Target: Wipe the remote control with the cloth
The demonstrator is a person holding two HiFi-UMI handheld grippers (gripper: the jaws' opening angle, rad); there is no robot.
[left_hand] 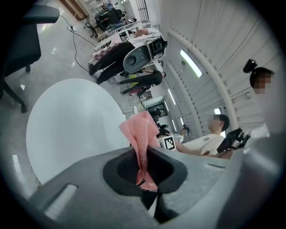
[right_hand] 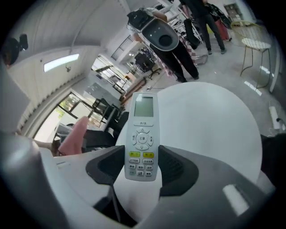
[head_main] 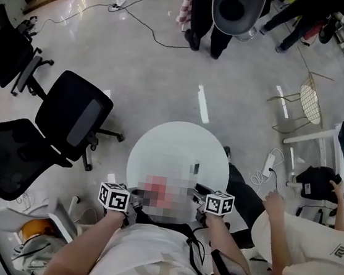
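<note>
My right gripper (right_hand: 142,169) is shut on a white remote control (right_hand: 143,134). Its lower button end sits between the jaws, and its screen end sticks out over the round white table (right_hand: 210,120). My left gripper (left_hand: 144,174) is shut on a pink cloth (left_hand: 142,138), which stands up in a folded bunch from the jaws. In the right gripper view the pink cloth (right_hand: 73,136) shows at the left. In the head view both grippers (head_main: 115,196) (head_main: 218,203) hover at the table's near edge (head_main: 179,156), with a blurred patch between them.
Black office chairs (head_main: 75,115) stand left of the table. A seated person (head_main: 308,244) is close on the right. A power strip (head_main: 269,163) and a wire chair (head_main: 310,101) are on the floor beyond. People (head_main: 212,14) stand at the far side.
</note>
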